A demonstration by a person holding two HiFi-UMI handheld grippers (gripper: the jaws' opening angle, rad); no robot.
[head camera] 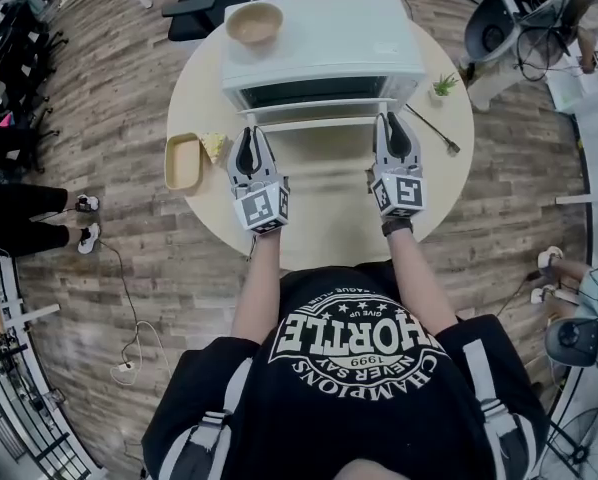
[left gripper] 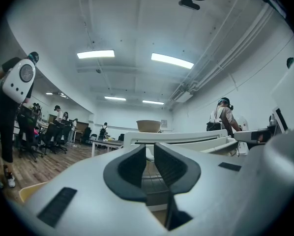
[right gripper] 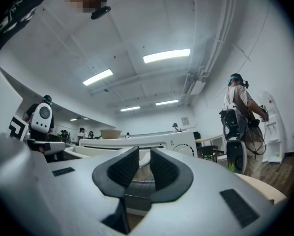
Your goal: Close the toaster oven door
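One toaster oven (head camera: pixel 324 53), long axis left-right, door (head camera: pixel 319 116) open toward me; one bowl (head camera: pixel 254 23) atop; two claws, my left gripper (head camera: pixel 251 133) and right gripper (head camera: pixel 393 120), both released, jaws narrowly parted.

Both your grippers reach forward at the front of the toaster oven (head camera: pixel 319 38), side by side.

Your left gripper (head camera: pixel 251 133) has its tips at the left end of the oven's front, and your right gripper (head camera: pixel 394 118) has its tips at the right end, slightly nearer the oven. Each one points at the oven and tilts a little upward. On both, the dark ribbed pads stand a narrow gap apart and are not pressed together. Your bare left forearm (head camera: pixel 262 288) and right forearm (head camera: pixel 411 268) run nearly straight back from the oven and roughly parallel. The marker cubes face upward.
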